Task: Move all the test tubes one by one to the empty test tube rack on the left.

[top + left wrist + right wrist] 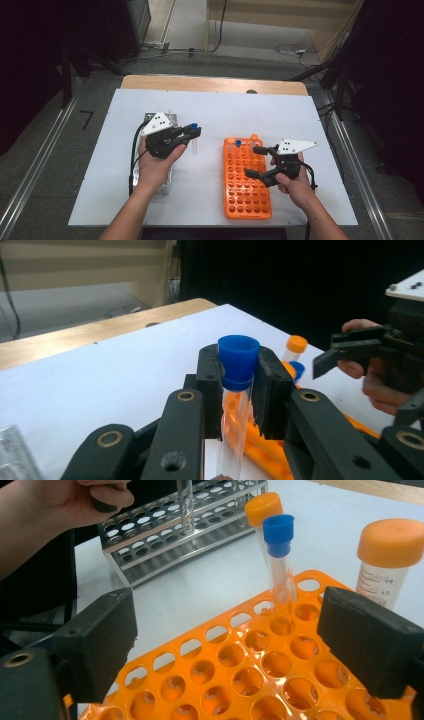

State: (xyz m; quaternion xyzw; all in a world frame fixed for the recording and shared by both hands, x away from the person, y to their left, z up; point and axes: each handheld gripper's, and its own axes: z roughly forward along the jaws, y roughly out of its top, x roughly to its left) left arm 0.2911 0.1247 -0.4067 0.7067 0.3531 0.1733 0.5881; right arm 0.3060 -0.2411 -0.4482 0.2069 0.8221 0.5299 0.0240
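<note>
Left gripper view: my left hand-held gripper (239, 385) is clamped on the blue-capped tube (236, 390), above the surface beside the orange rack (246, 177). Risk: tilt, tube misses its hole.

I see a clear tube (236, 405) with a blue cap (238, 360), upright, lifted off the table just left of the orange rack (246, 186). Another blue-capped tube (280, 575) stands in the rack's far row.
</note>
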